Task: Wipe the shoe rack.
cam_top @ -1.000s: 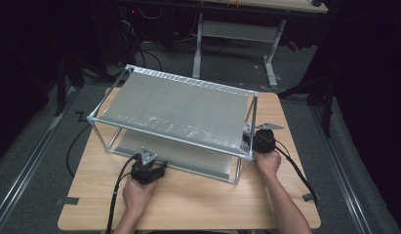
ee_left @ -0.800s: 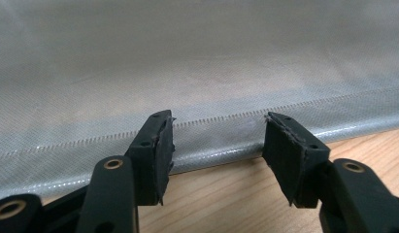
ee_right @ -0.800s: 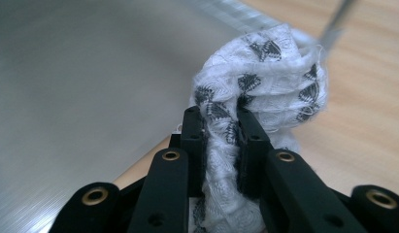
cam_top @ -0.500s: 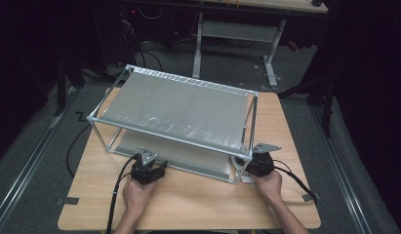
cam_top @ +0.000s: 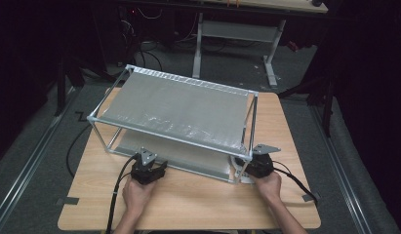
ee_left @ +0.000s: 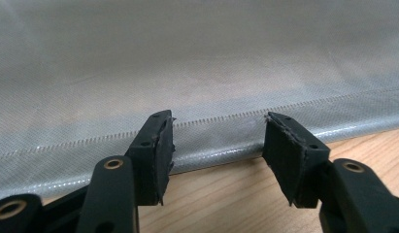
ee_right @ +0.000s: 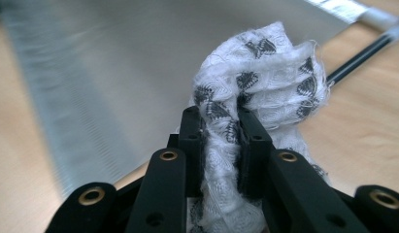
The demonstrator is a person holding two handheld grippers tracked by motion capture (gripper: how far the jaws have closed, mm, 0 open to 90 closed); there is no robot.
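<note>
Two tools work at our mesh rack (cam_top: 178, 105) on the tabletop (cam_top: 198, 200). Our right tool (ee_right: 221, 131) pinches a white patterned cloth (ee_right: 265, 82), its grip just easing. Our left tool (ee_left: 217, 141) gapes wide at the lower shelf's hem (ee_left: 211, 145).

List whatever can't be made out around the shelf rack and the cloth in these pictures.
- Rack: most of its lower shelf, high view, hidden under the top sheet.
- Cloth: its full shape, right gripper view, bunched between the right gripper jaws; too small in the high view.
- Left gripper: whether it touches the rack's edge, left gripper view, unclear.
</note>
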